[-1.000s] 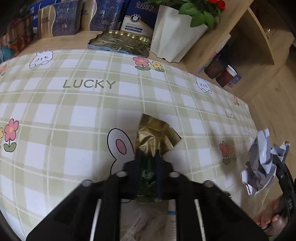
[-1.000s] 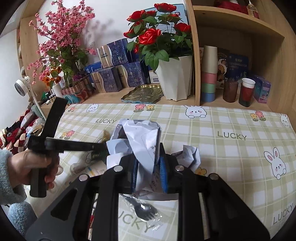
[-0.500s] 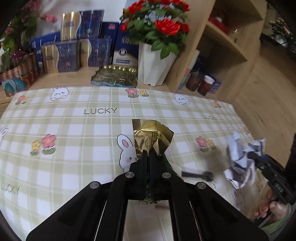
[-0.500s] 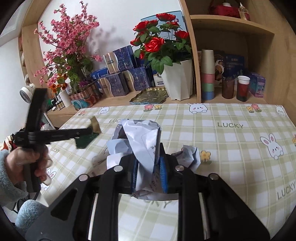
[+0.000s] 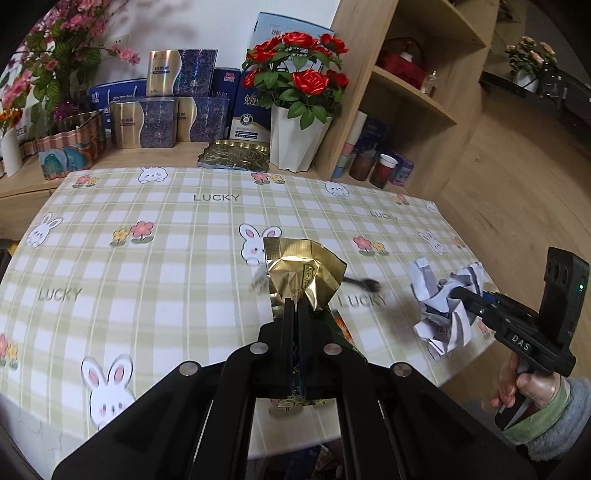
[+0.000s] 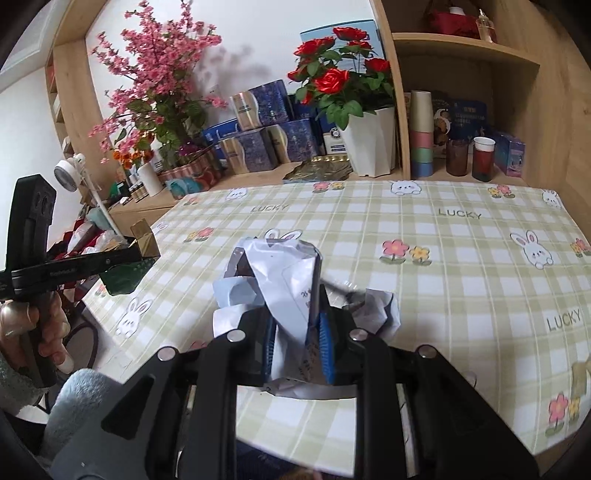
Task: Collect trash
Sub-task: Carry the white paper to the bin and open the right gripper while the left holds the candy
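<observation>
Checked tablecloth-covered table (image 5: 155,266) with a black fork (image 5: 364,283).

Wooden shelving (image 6: 461,55), white wall (image 6: 240,29), wood floor (image 5: 517,177)

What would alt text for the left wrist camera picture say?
The left gripper pinches a crumpled gold foil wrapper above a checked bunny tablecloth. At right, the right gripper holds crumpled white paper; a dark spoon lies between them.

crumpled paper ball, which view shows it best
The left wrist view: the crumpled paper ball shows whole from the side, clamped by the right gripper. The right wrist view shows it close, partly hidden by the fingers.
</observation>
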`<action>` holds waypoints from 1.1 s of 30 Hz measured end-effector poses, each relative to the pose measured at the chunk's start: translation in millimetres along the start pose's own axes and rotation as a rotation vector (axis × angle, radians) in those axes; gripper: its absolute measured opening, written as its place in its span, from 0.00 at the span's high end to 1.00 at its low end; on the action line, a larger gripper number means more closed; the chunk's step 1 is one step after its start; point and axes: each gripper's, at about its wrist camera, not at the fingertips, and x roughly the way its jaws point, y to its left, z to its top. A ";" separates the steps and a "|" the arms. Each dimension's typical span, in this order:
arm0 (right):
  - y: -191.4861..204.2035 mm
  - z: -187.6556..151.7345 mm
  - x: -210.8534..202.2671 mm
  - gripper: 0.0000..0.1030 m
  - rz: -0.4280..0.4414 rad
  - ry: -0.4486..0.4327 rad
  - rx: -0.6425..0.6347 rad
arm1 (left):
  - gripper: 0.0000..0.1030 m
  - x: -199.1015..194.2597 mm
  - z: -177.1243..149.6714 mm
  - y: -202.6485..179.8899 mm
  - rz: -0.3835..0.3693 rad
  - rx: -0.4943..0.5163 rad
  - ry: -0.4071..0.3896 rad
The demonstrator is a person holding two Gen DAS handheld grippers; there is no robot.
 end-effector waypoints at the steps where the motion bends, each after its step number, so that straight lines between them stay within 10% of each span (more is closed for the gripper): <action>1: 4.8 -4.9 -4.7 0.78 0.005 0.003 -0.002 | 0.98 -7.5 -7.0 -1.9 -0.006 -0.005 -0.001; 33: 66.9 -168.0 14.5 0.77 0.165 0.418 0.112 | 0.98 -74.8 -139.8 -10.2 0.017 -0.062 0.045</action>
